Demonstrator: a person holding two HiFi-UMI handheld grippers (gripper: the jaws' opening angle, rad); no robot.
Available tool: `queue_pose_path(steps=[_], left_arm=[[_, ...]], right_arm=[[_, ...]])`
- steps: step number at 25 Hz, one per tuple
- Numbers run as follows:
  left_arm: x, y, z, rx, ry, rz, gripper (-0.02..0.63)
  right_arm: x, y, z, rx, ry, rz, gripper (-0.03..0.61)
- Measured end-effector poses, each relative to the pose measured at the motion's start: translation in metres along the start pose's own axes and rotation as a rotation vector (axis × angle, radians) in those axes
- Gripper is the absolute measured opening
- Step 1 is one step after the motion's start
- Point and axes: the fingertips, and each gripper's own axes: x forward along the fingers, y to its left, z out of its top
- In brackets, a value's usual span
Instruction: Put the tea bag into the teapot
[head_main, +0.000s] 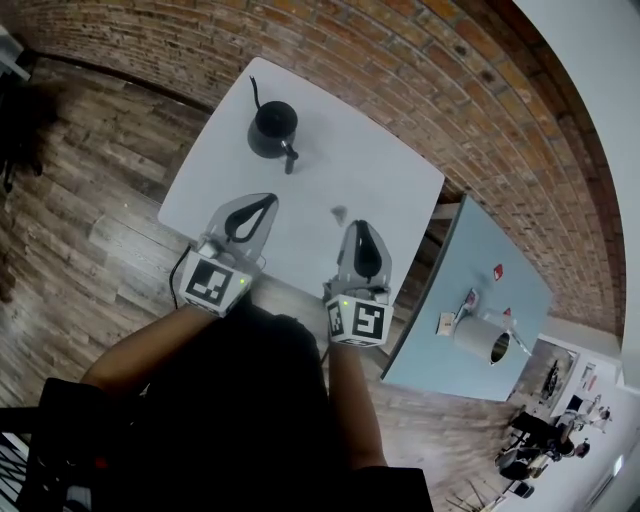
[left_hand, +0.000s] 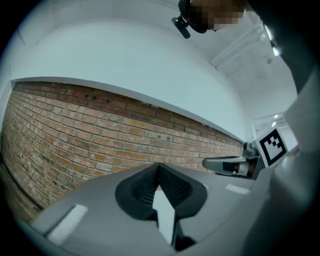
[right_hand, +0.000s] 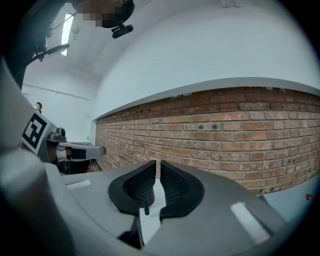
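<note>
In the head view, you held both tools over the near edge of the white surface, the left tool and the right tool side by side and pointing toward the far edge. One black teapot stood upright on the far part of the surface, well apart from both tools. One small grey item, which I took for the tea bag, lay flat on the surface just beyond the right tool's tips and touched nothing else. In the left gripper view, your left tool's jaws met at their tips with nothing between them, and only the brick wall showed ahead. In the right gripper view, your right tool's jaws stood almost together, a thin slit between them, clamped on nothing. By my reading, you were on the approach, with the pick-up not yet begun. The next move called for opening the right tool, lowering it over the tea bag and closing on it.
</note>
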Motion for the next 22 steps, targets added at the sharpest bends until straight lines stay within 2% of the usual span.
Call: queue_pose_path(steps=[5, 12, 18, 22], left_arm=[[0.012, 0.020, -0.007, -0.017, 0.031, -0.001, 0.000], [0.022, 0.027, -0.018, -0.022, 0.053, 0.026, 0.000], [0.026, 0.038, -0.011, -0.011, 0.034, 0.071, 0.000], [0.032, 0.039, -0.013, -0.005, 0.043, 0.083, 0.000]], right_arm=[[0.023, 0.003, 0.001, 0.005, 0.024, 0.017, 0.029], [0.044, 0.001, 0.005, -0.028, 0.031, 0.065, 0.029], [0.073, 0.023, 0.001, -0.054, 0.053, 0.199, 0.044], [0.090, 0.026, -0.004, -0.065, 0.078, 0.238, 0.049]])
